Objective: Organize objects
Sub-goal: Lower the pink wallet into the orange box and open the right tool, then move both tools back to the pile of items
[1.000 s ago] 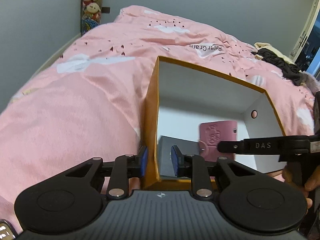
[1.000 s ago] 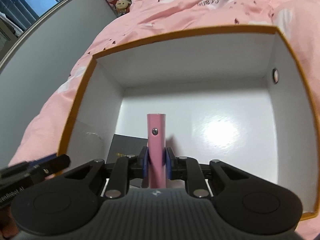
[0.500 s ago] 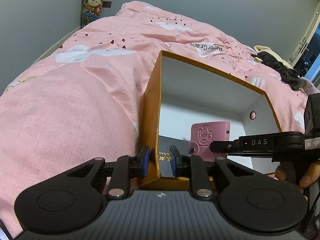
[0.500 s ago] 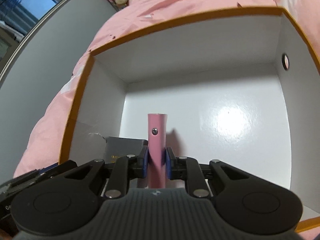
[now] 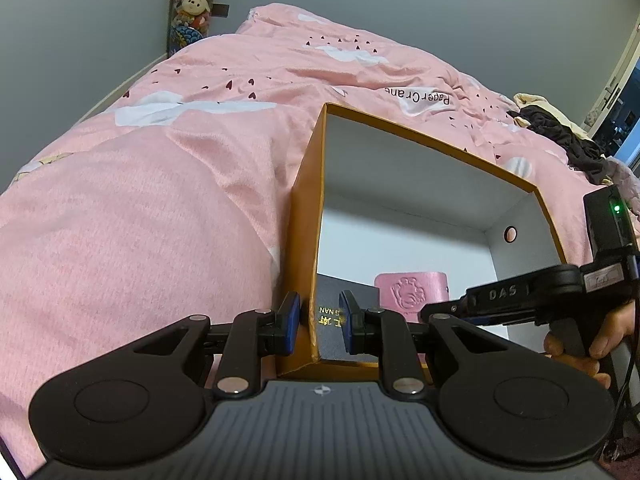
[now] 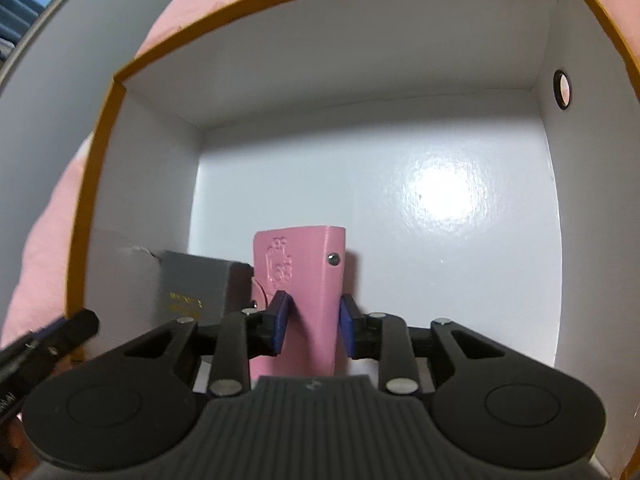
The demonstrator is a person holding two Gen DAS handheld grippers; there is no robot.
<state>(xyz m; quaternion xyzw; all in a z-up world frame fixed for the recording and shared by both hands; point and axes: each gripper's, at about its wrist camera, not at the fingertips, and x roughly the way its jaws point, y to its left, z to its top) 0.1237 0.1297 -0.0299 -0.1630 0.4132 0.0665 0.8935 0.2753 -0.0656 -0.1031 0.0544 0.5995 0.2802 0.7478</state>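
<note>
An orange box (image 5: 305, 216) with a white inside (image 6: 360, 184) lies on the pink bed. Inside it are a dark grey small box with gold print (image 6: 192, 284) (image 5: 328, 328) at the left and a pink snap wallet (image 6: 304, 280) (image 5: 412, 288) beside it. My left gripper (image 5: 318, 318) straddles the orange box's left wall, one finger outside and one inside, with small gaps either side. My right gripper (image 6: 312, 320) is inside the box with its jaws parted around the wallet, which has tilted and rests between them.
The pink duvet (image 5: 160, 200) spreads left and behind the box. Dark clothes (image 5: 560, 136) lie at the far right of the bed. Plush toys (image 5: 192, 0) hang on the far wall. A round hole (image 6: 562, 90) is in the box's right wall.
My right gripper has gone deeper into the box and opened its jaws, and the wallet has turned loose between them. My left gripper has shifted slightly along the box's left wall.
</note>
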